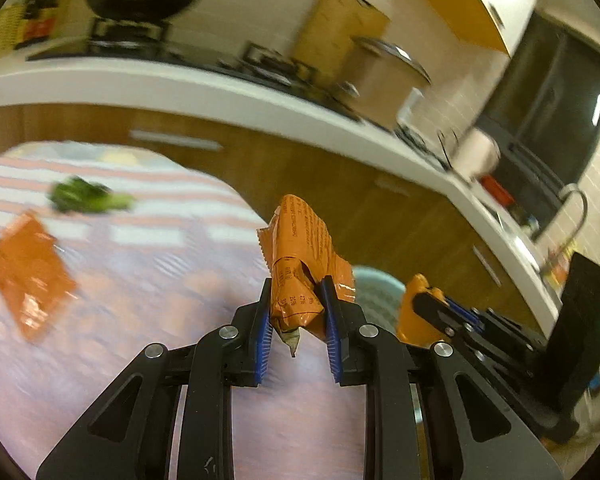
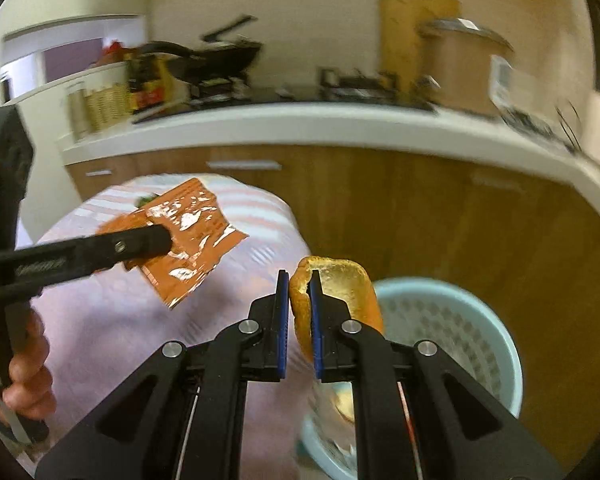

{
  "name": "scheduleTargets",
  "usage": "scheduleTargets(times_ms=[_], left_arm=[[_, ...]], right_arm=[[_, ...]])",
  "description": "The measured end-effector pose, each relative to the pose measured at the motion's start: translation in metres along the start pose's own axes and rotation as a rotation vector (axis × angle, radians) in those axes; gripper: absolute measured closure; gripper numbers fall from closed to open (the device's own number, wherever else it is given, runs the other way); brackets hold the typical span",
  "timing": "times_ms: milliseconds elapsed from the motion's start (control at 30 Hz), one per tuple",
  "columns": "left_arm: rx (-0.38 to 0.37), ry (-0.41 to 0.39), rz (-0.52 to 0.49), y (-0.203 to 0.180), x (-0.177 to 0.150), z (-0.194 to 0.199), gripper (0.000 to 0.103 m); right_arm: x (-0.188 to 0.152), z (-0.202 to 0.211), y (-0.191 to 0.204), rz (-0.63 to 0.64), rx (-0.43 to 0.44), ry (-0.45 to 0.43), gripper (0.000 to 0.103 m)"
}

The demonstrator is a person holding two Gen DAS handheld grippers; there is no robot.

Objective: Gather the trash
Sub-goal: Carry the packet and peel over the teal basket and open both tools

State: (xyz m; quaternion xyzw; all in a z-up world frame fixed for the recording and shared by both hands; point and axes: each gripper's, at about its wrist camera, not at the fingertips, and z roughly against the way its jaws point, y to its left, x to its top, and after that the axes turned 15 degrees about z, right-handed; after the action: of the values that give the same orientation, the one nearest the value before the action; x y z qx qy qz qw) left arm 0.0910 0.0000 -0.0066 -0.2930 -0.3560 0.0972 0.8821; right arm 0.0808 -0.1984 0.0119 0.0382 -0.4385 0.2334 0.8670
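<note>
Wrappers in both hands right now. My left gripper (image 1: 298,312) has its jaws pinching an orange wrapper (image 1: 300,264), crumpled and standing up between the blue pads (image 1: 263,344). My right gripper (image 2: 300,320) has its jaws nearly pressed together on the edge of an orange peel (image 2: 340,292) (curved, pith side showing, I think). Just beyond and right of the right jaws sits a pale blue basket (image 2: 452,320), apart from the peel. Far left of the left jaws, on the striped surface (image 1: 160,272), lie a second flat orange wrapper (image 1: 30,276) and a green scrap (image 1: 86,196), both blurred.
</note>
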Motion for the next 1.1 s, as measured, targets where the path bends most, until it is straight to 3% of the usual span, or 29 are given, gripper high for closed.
scheduleTargets(times_ms=[167, 467, 567, 600, 633, 700, 767, 800, 1100], left_arm=[[0.003, 0.072, -0.053, -0.028, -0.026, -0.028, 0.081], [0.03, 0.157, -0.094, -0.045, -0.043, -0.067, 0.079], [0.043, 0.166, -0.118, -0.05, -0.046, -0.075, 0.079], [0.06, 0.162, -0.134, -0.052, -0.048, -0.077, 0.072], [0.071, 0.153, -0.146, -0.055, -0.049, -0.078, 0.057], [0.092, 0.127, -0.161, -0.058, -0.05, -0.077, 0.044], [0.086, 0.132, -0.169, -0.058, -0.05, -0.076, 0.044], [0.083, 0.135, -0.169, -0.058, -0.049, -0.076, 0.044], [0.103, 0.066, -0.136, -0.04, -0.035, -0.047, 0.043]], right_arm=[[-0.041, -0.013, -0.041, -0.147, 0.014, 0.115, 0.095], [-0.08, -0.034, -0.065, -0.225, 0.048, 0.237, 0.095], [-0.087, -0.034, -0.07, -0.239, 0.052, 0.245, 0.094], [-0.09, -0.034, -0.072, -0.246, 0.06, 0.25, 0.094], [-0.092, -0.034, -0.073, -0.253, 0.06, 0.252, 0.094], [-0.095, -0.033, -0.077, -0.266, 0.064, 0.26, 0.091], [-0.097, -0.03, -0.081, -0.283, 0.07, 0.252, 0.074], [-0.097, -0.027, -0.083, -0.286, 0.066, 0.24, 0.071], [-0.066, -0.007, -0.069, -0.221, 0.067, 0.145, 0.07]])
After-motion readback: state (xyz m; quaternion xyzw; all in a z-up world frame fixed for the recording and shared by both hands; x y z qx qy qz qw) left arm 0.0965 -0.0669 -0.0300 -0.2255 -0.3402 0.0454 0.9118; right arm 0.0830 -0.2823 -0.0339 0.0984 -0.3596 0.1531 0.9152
